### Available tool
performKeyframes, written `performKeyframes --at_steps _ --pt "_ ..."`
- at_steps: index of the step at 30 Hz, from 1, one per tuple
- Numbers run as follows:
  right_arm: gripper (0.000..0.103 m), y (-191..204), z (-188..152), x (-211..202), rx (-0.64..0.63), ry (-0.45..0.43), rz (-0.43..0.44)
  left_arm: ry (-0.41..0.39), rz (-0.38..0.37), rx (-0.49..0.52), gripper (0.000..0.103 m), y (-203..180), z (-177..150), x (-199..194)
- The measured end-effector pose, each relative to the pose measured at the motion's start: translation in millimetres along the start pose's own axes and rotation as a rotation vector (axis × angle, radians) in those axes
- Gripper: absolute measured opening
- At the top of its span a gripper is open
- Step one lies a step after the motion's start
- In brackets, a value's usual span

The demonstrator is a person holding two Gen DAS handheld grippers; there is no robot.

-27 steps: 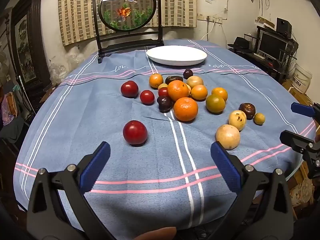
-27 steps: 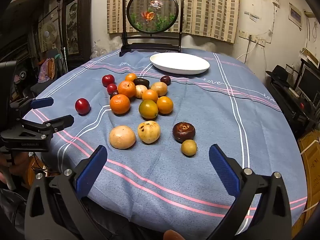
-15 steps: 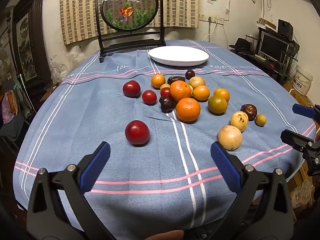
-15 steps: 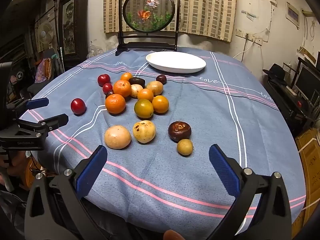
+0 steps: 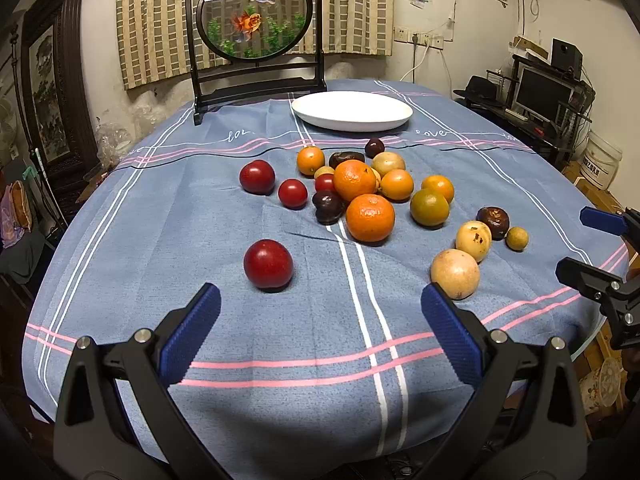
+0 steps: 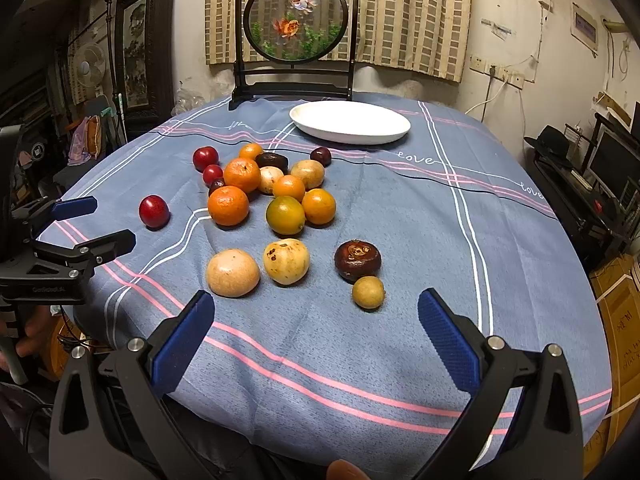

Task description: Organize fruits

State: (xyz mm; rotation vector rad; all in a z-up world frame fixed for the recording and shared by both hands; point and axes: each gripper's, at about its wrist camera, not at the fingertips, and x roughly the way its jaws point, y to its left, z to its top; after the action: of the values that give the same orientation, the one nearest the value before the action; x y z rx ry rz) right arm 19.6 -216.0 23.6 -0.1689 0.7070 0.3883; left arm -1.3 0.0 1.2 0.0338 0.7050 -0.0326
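Note:
Several fruits lie loose on the blue tablecloth: a lone red plum point(image 5: 268, 265) point(image 6: 154, 211), big oranges point(image 5: 370, 217) point(image 6: 228, 205), a green-orange citrus point(image 5: 429, 207) point(image 6: 285, 215), two pale round fruits point(image 5: 455, 274) point(image 6: 232, 272), a dark brown fruit point(image 6: 357, 260) and a small yellow one point(image 6: 368, 292). A white plate point(image 5: 352, 111) point(image 6: 350, 122) stands empty at the back. My left gripper point(image 5: 320, 320) is open, just short of the red plum. My right gripper point(image 6: 316, 324) is open, just short of the pale fruits.
A framed round goldfish screen point(image 5: 256, 20) point(image 6: 295, 24) stands behind the plate. The table's front edge is right below both grippers. Each gripper shows in the other's view: the right one point(image 5: 600, 256) at the right edge, the left one point(image 6: 68, 236) at the left edge.
Both grippers have drifted slightly forward towards the fruit; the fruits sit a little nearer in each view. Nothing was taken hold of.

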Motion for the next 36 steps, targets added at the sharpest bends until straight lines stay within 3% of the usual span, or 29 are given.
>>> performKeyframes --at_steps 36 --pt "0.102 -0.1 -2.0 1.0 0.007 0.009 -0.003 0.011 -0.005 -0.003 0.101 1.4 -3.8 2.1"
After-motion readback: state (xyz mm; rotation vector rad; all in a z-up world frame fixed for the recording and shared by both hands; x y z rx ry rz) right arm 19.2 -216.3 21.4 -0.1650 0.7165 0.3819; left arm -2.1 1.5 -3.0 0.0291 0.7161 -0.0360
